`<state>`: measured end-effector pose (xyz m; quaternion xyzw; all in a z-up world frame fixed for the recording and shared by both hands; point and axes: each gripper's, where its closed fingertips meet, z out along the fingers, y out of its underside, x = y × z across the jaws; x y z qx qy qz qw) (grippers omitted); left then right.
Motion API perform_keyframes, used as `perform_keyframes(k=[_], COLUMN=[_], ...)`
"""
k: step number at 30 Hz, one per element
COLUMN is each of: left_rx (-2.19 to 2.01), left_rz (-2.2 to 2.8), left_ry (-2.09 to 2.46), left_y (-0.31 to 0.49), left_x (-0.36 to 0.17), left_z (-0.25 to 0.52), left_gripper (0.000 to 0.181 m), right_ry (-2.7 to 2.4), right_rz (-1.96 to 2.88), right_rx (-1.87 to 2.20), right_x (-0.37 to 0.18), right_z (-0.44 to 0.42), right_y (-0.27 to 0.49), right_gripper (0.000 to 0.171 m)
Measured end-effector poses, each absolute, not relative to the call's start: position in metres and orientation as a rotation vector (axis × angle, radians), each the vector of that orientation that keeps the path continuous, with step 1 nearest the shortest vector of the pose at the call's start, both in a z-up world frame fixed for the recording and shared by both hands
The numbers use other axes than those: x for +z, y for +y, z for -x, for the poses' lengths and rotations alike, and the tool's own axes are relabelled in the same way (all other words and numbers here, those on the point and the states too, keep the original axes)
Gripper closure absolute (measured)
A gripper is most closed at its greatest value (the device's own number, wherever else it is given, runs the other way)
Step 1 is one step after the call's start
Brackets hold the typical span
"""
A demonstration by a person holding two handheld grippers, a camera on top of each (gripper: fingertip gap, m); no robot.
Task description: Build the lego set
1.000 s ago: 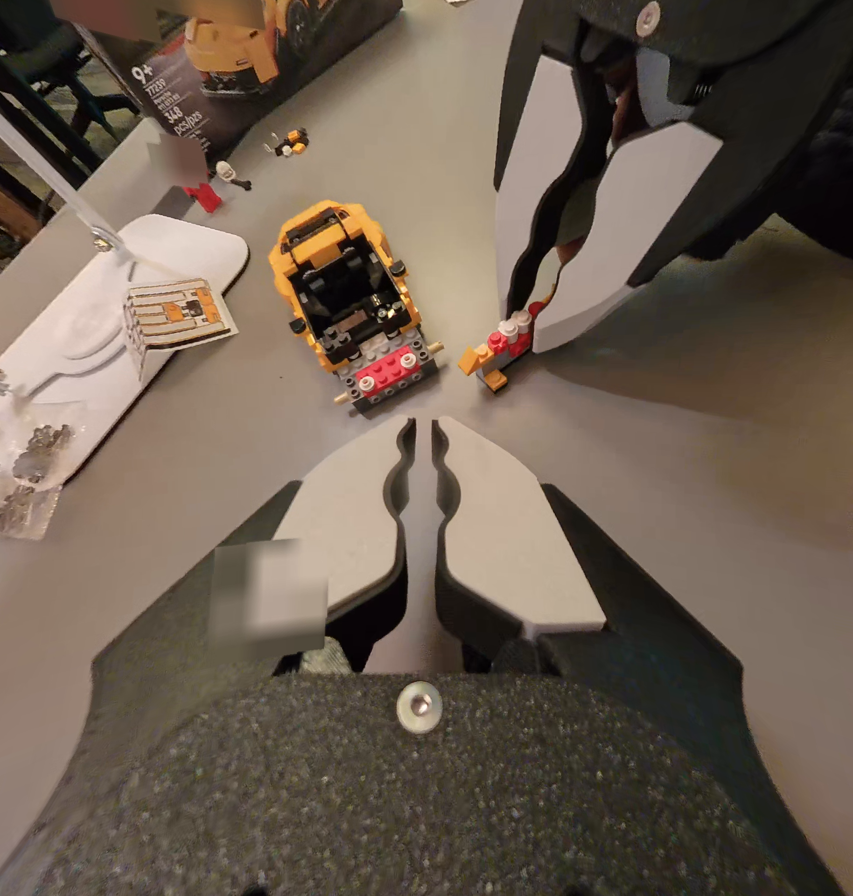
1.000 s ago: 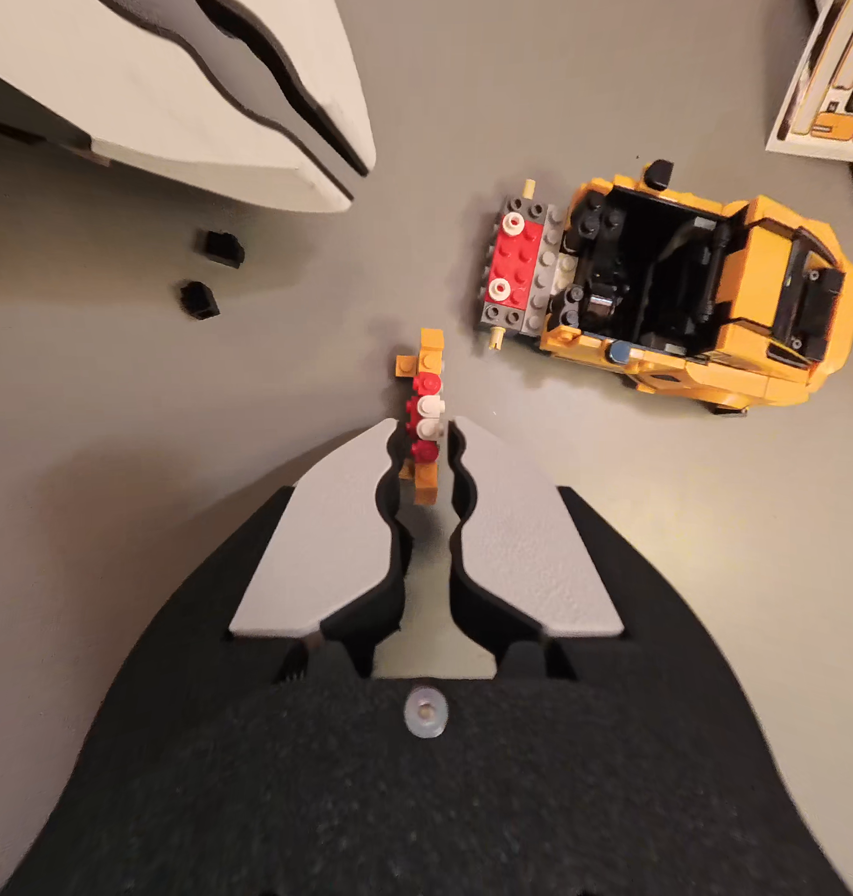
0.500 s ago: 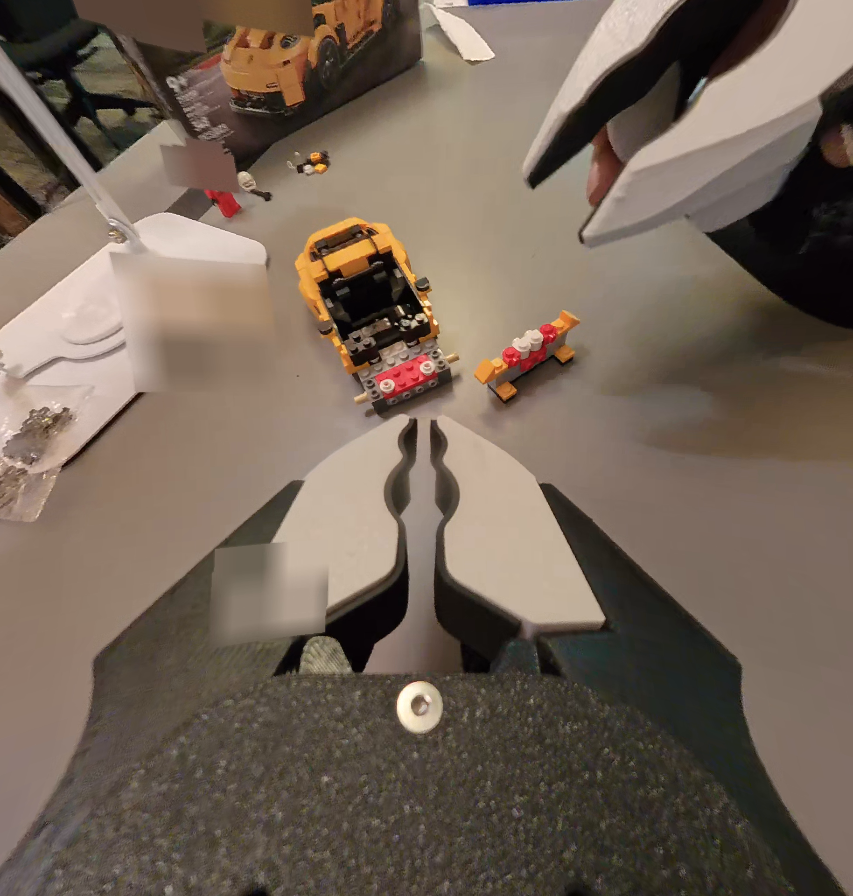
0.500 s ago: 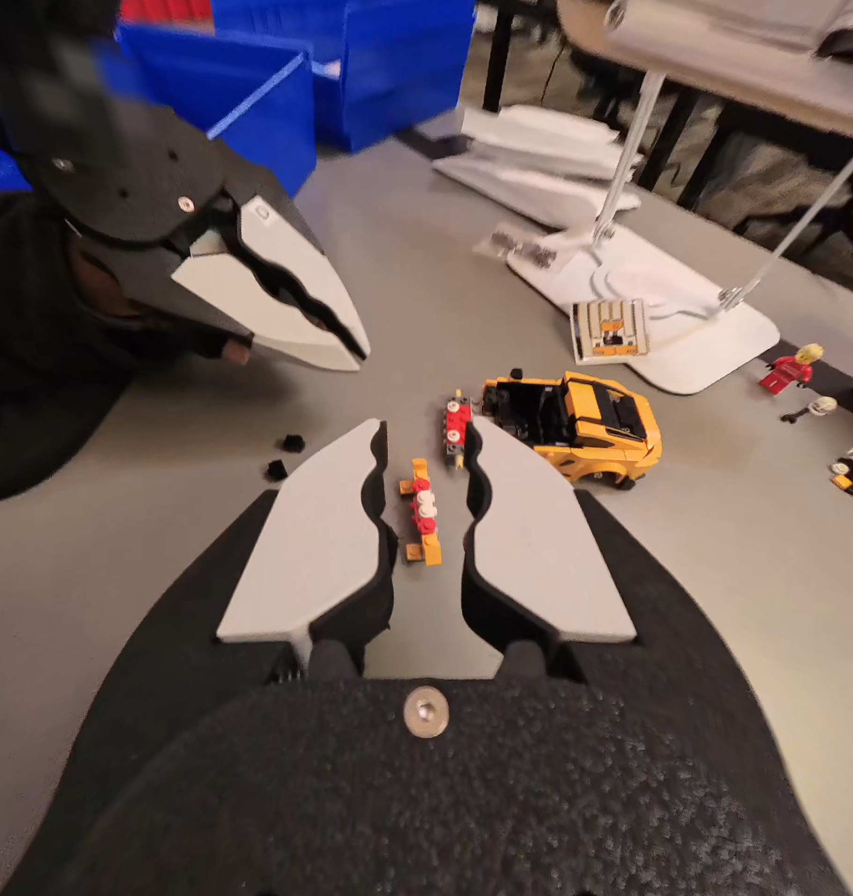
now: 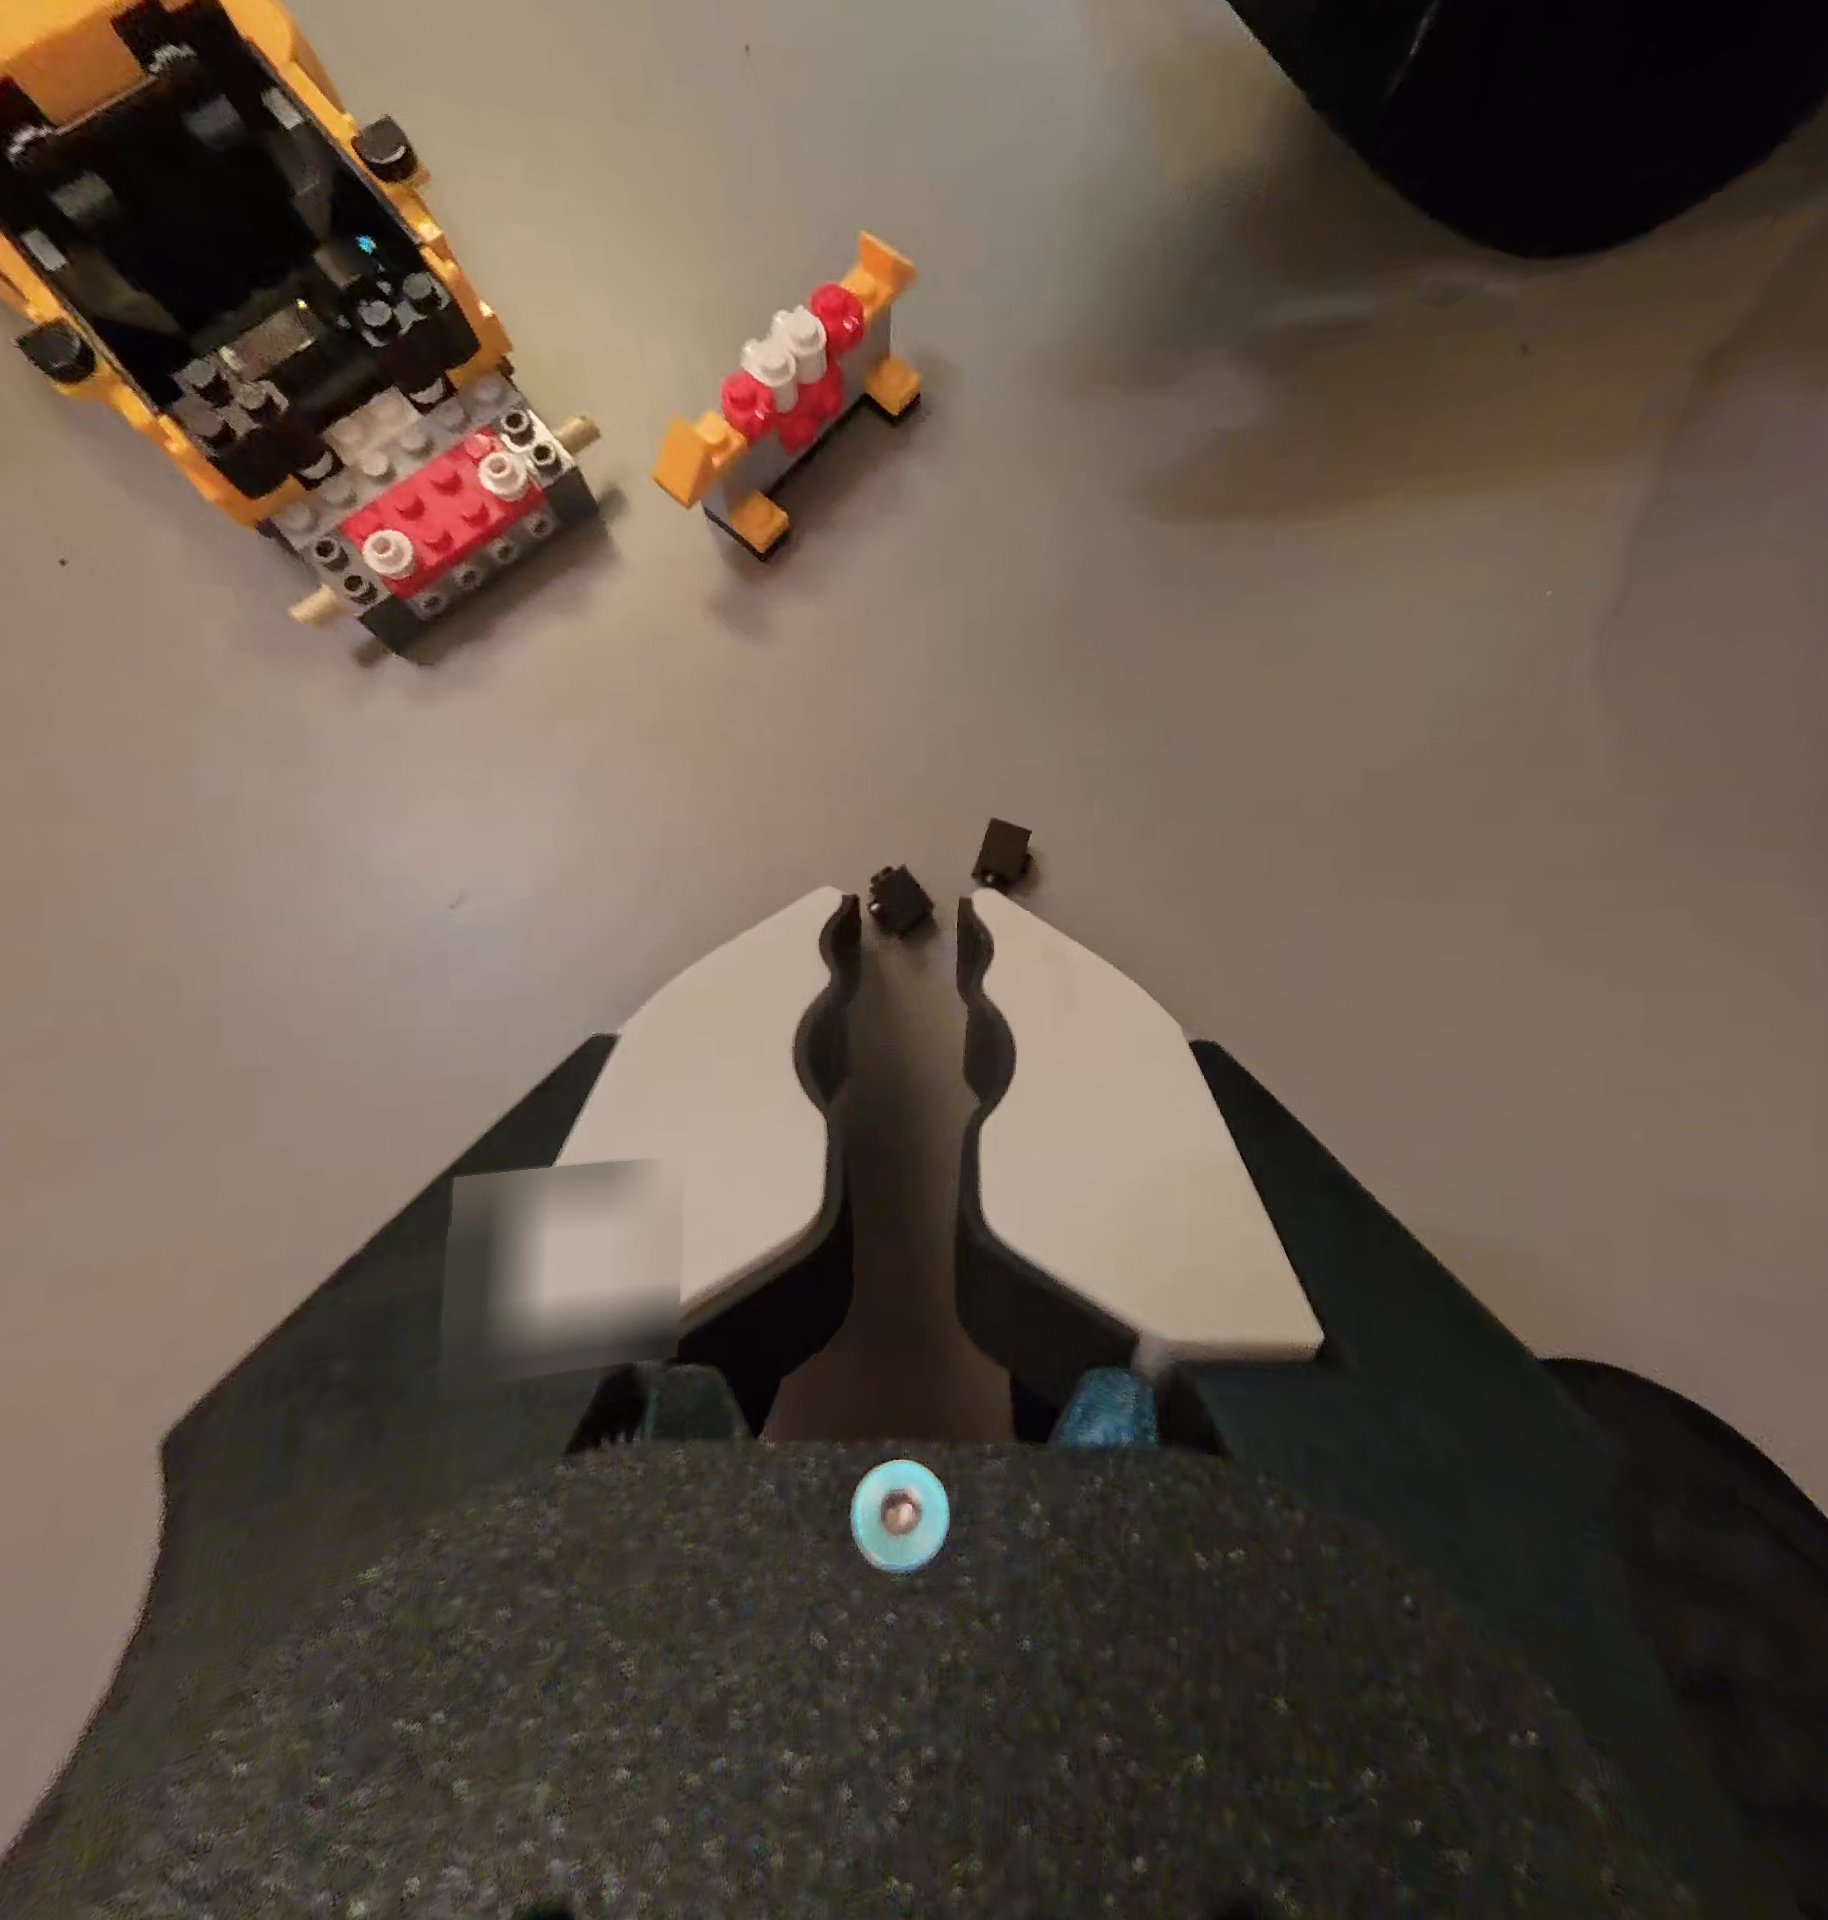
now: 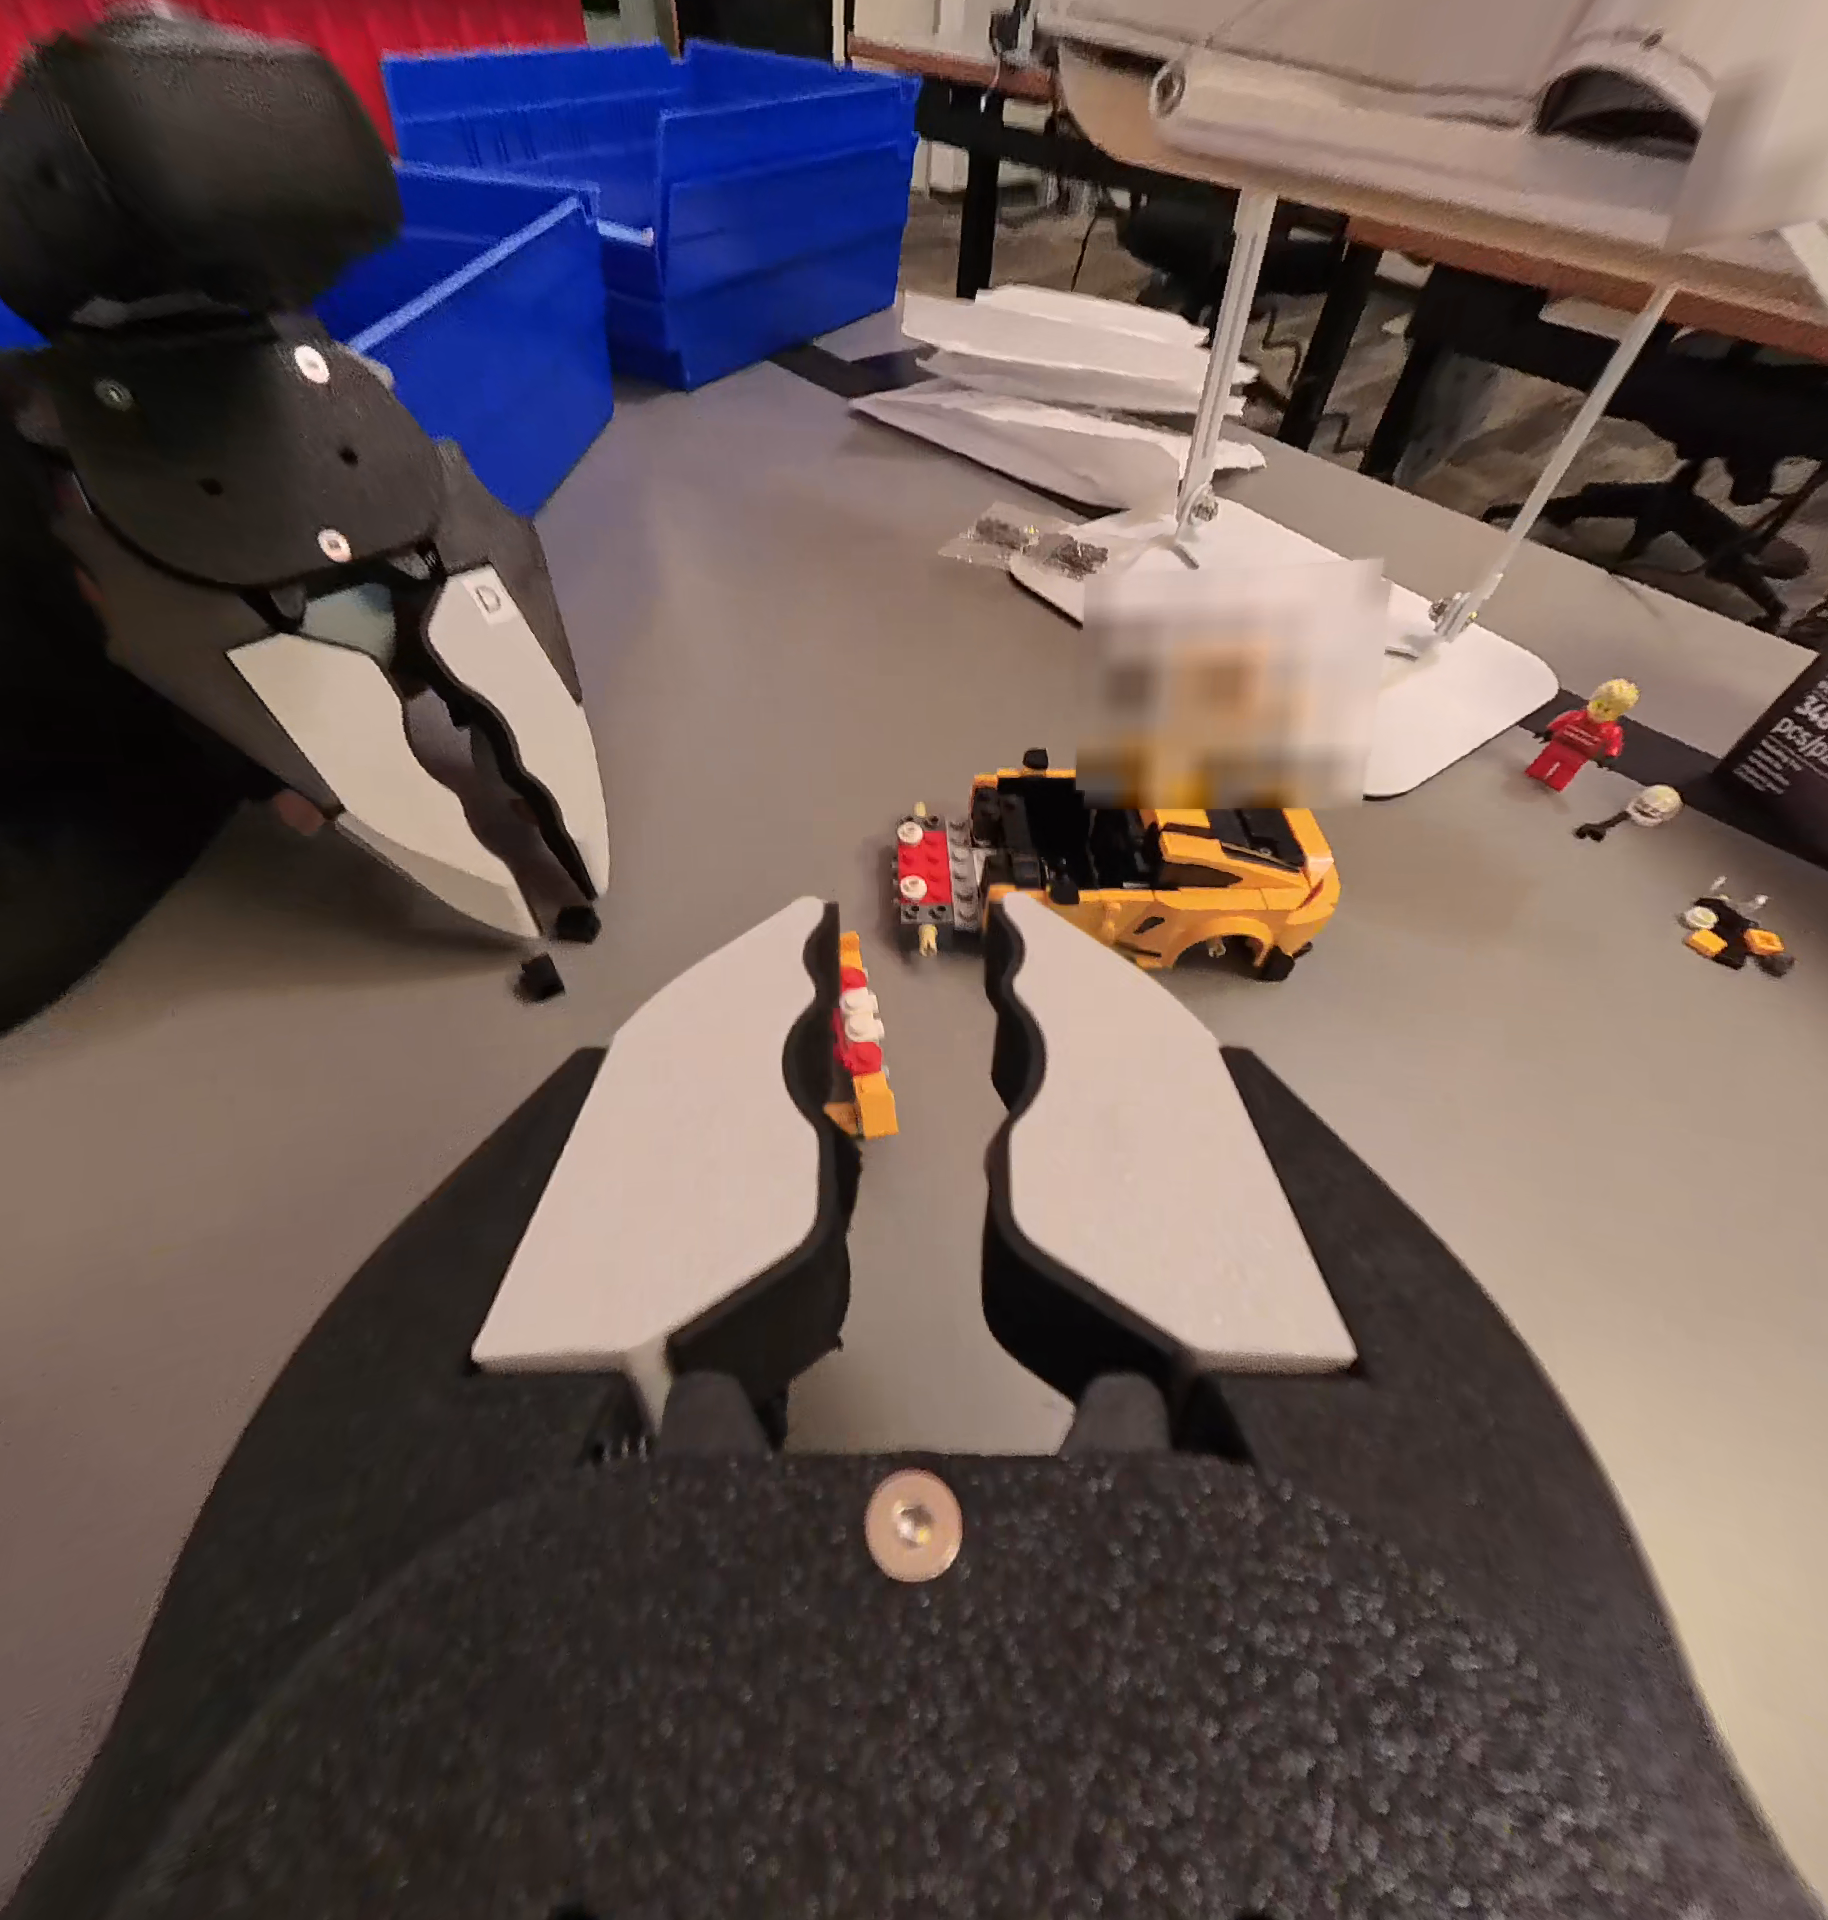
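The yellow and black lego car (image 5: pixel 224 312) stands on the grey table, its red and grey rear end toward me. A small orange, red and white sub-assembly (image 5: pixel 796 384) lies free beside it. Two small black pieces sit near my left gripper (image 5: pixel 908 914), which is open just above the table: one piece (image 5: pixel 899 902) lies between the fingertips without touching them, the other (image 5: pixel 1003 852) lies just beyond the right tip. My right gripper (image 6: pixel 910 914) is open and empty above the table. The sub-assembly (image 6: pixel 860 1029) lies under it by the left finger, with the car (image 6: pixel 1149 873) beyond.
Blue bins (image 6: pixel 661 208) stand at the back left, white paper bags (image 6: pixel 1055 416) behind. A white stand base (image 6: pixel 1461 696), a red minifigure (image 6: pixel 1580 732), loose small parts (image 6: pixel 1736 935) and the set's dark box (image 6: pixel 1814 748) are at the right. The tips of one gripper are about 15 centimetres away from the tips of the other.
My right gripper let go of the sub-assembly, opened wider and lifted back. My left gripper dropped toward the table, opened a little and now straddles a black piece.
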<state>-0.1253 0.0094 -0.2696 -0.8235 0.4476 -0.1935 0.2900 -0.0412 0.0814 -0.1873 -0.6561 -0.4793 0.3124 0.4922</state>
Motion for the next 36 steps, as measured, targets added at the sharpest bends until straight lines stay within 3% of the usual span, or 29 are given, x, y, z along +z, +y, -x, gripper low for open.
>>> perform_keyframes(k=[8,13,20,23,36], left_rx=[-0.42,-0.424,-0.269,-0.217,-0.121], left_rz=[2.188,2.05,1.726,1.626,1.39], left_ry=[1.201,1.072,1.028,1.059,1.09], left_y=[0.015,0.031,0.041,0.037,0.024], left_x=[-0.273,-0.245,-0.202,-0.194,-0.168], left_z=[0.126,0.123,0.103,0.094,0.08], left_gripper=[0.17,0.17,0.17,0.17,0.17], right_ry=[-1.25,-1.286,-1.255,-1.169,-1.039], right_rz=[1.6,1.536,1.56,1.578,1.569], right_rx=[0.709,0.732,1.011,1.093,1.395], right_x=[-0.204,-0.2,-0.188,-0.181,-0.161], right_z=[0.044,0.049,0.071,0.079,0.086], right_y=[0.077,0.067,0.032,0.03,0.012], right_gripper=[0.145,0.147,0.148,0.141,0.145])
